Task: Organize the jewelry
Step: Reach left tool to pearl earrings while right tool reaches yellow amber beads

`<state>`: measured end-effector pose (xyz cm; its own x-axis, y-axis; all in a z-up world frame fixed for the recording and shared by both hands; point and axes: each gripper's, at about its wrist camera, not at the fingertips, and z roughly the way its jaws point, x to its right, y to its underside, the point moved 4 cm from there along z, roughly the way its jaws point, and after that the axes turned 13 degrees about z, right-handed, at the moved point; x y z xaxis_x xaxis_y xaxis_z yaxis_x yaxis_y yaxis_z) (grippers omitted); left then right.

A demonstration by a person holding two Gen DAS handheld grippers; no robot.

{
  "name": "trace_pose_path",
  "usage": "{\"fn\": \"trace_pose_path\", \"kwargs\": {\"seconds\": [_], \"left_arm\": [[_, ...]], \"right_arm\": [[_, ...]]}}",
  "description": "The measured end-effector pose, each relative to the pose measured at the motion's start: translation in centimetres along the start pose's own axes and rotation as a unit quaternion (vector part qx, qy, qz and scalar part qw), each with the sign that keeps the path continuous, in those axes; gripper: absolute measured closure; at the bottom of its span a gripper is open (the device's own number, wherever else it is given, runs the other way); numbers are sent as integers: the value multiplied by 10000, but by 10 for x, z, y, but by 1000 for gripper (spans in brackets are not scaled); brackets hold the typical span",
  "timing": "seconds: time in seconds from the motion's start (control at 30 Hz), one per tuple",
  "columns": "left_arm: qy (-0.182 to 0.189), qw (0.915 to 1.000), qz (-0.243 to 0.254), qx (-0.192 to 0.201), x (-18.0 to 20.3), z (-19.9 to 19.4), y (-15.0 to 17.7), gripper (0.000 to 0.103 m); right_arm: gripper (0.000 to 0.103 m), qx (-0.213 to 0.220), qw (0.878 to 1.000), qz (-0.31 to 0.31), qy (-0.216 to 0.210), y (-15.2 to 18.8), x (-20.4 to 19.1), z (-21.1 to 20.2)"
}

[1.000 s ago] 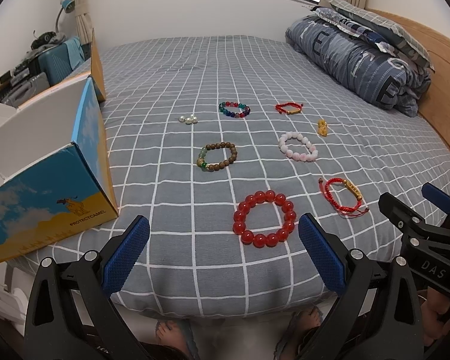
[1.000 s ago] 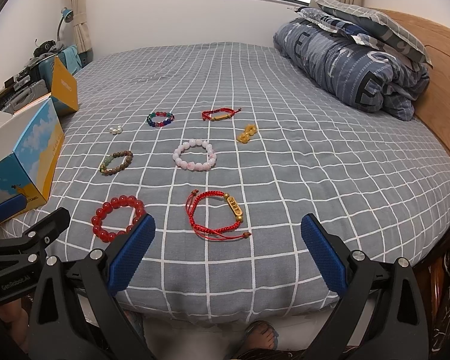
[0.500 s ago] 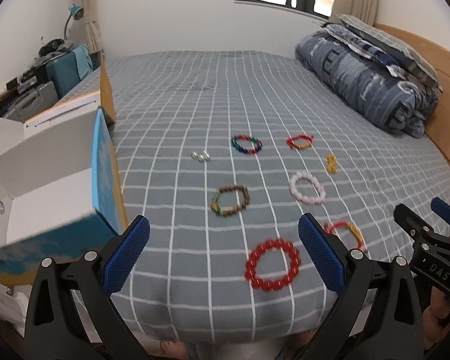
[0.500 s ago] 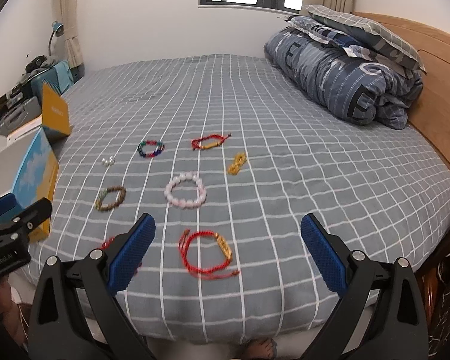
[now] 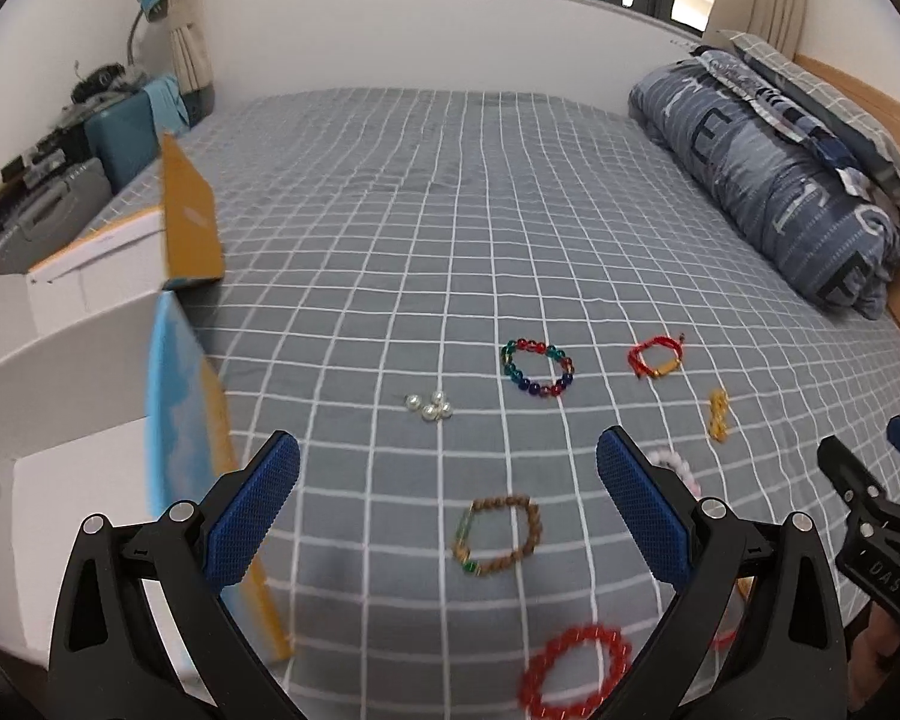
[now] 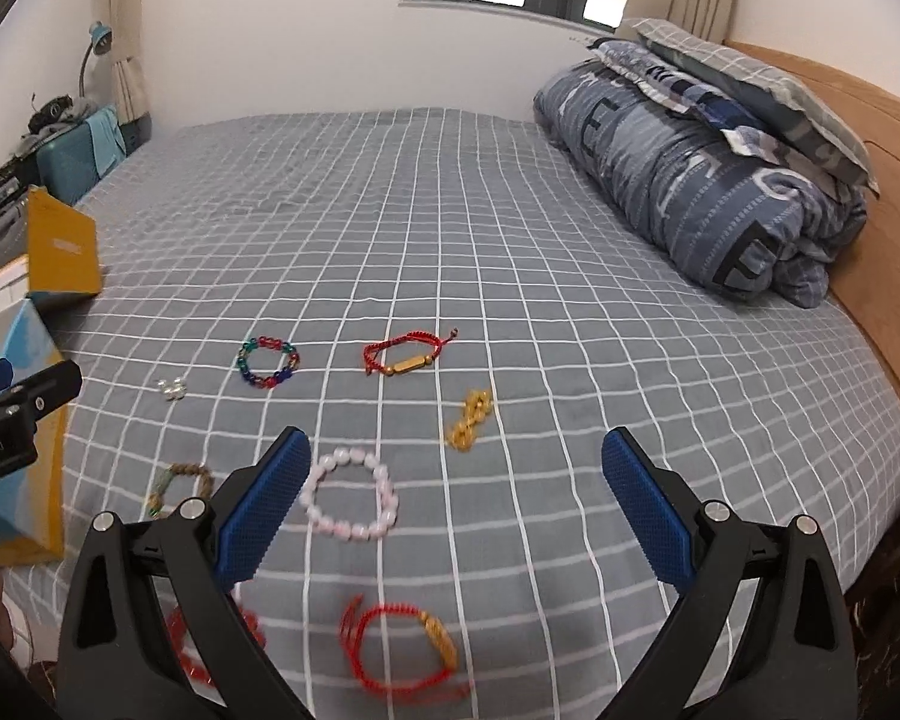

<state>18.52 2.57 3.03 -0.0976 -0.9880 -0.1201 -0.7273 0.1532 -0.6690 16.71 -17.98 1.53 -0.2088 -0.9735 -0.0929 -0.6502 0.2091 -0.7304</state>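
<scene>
A grey checked bed sheet [image 6: 510, 228] is seen spread flat, and its far half is left bare up to the wall. The right side is bounded by a rolled blue duvet [image 6: 708, 204] lying against a wooden headboard [image 6: 882, 192]. The left edge is occupied by an open cardboard box [image 5: 174, 396] with a raised yellow flap [image 5: 189, 222]; beside it a teal case [image 5: 120, 138] is stacked with other clutter.

The jewelry is laid out on the near half of the sheet, each piece apart from the others. A multicoloured bead bracelet [image 5: 537, 369], a cluster of pearl beads [image 5: 429, 407] and a small red cord bracelet [image 6: 408, 354] are placed farthest out. A gold chain [image 6: 469, 420] lies to the right of centre.

The left gripper [image 5: 447, 510] is held with its blue pads spread wide and nothing between them. A brown wooden bead bracelet [image 5: 498, 534] is framed in that gap, and a red bead bracelet [image 5: 576, 675] lies nearer, at the sheet's front edge.

The right gripper [image 6: 453, 507] is likewise spread and empty. A pink bead bracelet [image 6: 351, 492] is found just inside its left pad, and a larger red cord bracelet [image 6: 405, 654] lies below the gap.
</scene>
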Motion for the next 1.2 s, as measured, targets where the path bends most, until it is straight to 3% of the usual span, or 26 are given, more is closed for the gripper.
{"fn": "trace_pose_path", "kwargs": {"seconds": [0.3, 0.57, 0.9, 1.2], "left_arm": [[15, 9981, -85, -604, -7, 85, -14, 6], [-27, 9952, 7, -980, -10, 130, -11, 6], [-106, 9900, -50, -1405, -18, 176, 3, 6], [-75, 9889, -49, -1482, -16, 189, 6, 8]], "right_arm": [[9, -632, 9978, 12, 217, -13, -2, 89], [12, -1152, 9930, 46, 264, -5, -1, 145], [14, -1507, 9881, 109, 292, 3, 13, 186], [21, -1774, 9837, 273, 134, 8, 19, 201]]}}
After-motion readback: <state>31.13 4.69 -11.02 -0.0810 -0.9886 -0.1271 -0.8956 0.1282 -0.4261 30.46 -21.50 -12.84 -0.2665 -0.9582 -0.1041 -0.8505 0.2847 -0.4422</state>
